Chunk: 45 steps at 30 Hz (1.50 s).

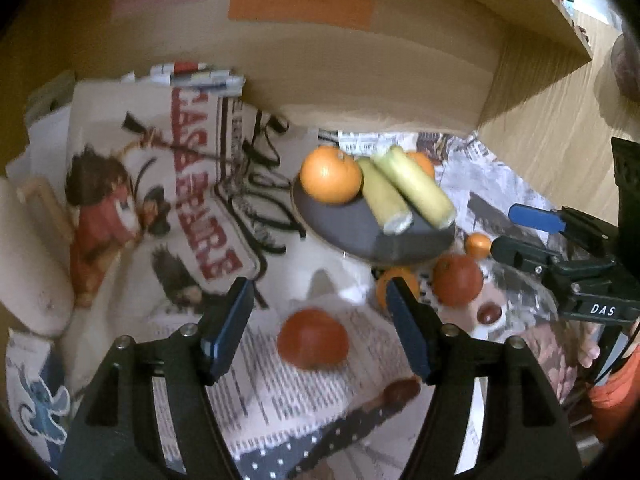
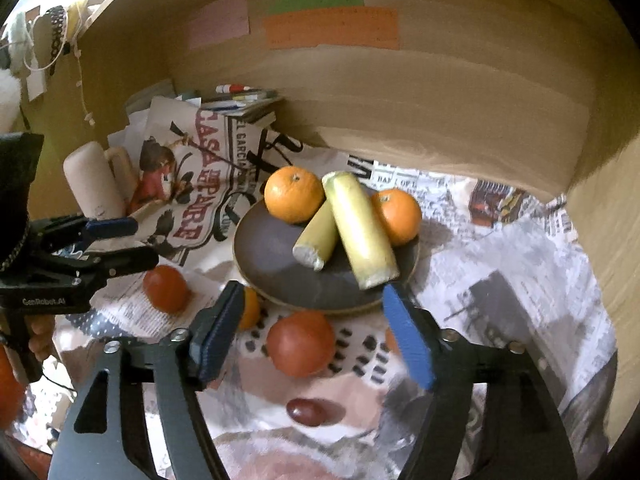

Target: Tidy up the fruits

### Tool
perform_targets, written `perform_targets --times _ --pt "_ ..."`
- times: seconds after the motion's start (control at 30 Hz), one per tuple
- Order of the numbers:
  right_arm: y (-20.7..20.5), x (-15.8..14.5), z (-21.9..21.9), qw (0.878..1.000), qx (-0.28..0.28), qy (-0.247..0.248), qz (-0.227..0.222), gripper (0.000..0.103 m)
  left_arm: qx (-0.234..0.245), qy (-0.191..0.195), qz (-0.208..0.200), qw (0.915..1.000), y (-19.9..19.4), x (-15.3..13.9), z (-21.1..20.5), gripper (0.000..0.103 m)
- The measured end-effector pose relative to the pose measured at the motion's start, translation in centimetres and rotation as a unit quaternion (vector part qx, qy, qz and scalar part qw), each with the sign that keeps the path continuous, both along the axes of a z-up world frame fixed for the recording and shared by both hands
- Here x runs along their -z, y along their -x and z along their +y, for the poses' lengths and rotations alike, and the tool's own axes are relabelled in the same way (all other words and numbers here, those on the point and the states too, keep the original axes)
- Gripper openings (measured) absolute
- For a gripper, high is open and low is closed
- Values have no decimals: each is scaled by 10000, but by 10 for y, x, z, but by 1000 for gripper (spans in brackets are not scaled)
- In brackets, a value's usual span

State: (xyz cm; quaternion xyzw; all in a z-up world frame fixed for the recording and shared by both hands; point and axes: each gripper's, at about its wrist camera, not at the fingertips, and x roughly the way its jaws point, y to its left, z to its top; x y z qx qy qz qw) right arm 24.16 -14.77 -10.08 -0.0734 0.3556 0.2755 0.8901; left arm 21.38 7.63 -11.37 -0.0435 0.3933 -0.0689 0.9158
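A dark plate (image 1: 352, 232) (image 2: 280, 256) holds two oranges (image 2: 294, 194) (image 2: 396, 216) and two pale yellow-green corn-like pieces (image 2: 360, 228) (image 2: 318, 236). My left gripper (image 1: 320, 324) is open above a red tomato (image 1: 313, 338) lying on newspaper. My right gripper (image 2: 312, 332) is open above another red tomato (image 2: 301, 343), in front of the plate. A small orange (image 2: 249, 307) lies under the plate's front rim. A dark red date-like fruit (image 2: 307, 412) lies nearer me. In the left wrist view the right gripper (image 1: 532, 232) shows at right, near a tomato (image 1: 458, 280).
Newspapers and printed paper (image 2: 500, 264) cover the surface inside a wooden shelf recess (image 2: 400, 100). A cream roller-like object (image 2: 92, 180) and stacked books (image 2: 240, 100) sit at back left. A tiny orange (image 1: 478, 245) and another date-like fruit (image 1: 489, 314) lie right of the plate.
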Motion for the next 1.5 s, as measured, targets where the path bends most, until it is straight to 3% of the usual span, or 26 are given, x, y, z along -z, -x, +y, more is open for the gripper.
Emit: perform_targets --times 0.47,0.7,0.8,0.97,1.17,1.5 --pt "-4 47 5 9976 2 187 671 70 16 -43 532 9986 3 46 1 69" --pt "-9 54 9 9965 -100 192 809 54 109 -205 487 9985 0 51 -5 68" --pt "-10 56 13 9961 -164 246 835 50 115 -249 473 9985 -3 53 -8 62" --pt "-10 56 13 9961 -189 244 827 47 137 -285 443 9985 -5 53 -9 48" --pt "-9 55 10 9964 -174 135 813 46 124 -206 434 9988 -5 51 -5 47" --pt "-8 30 0 9986 -95 -86 511 46 116 -246 -18 9996 -7 15 -6 46"
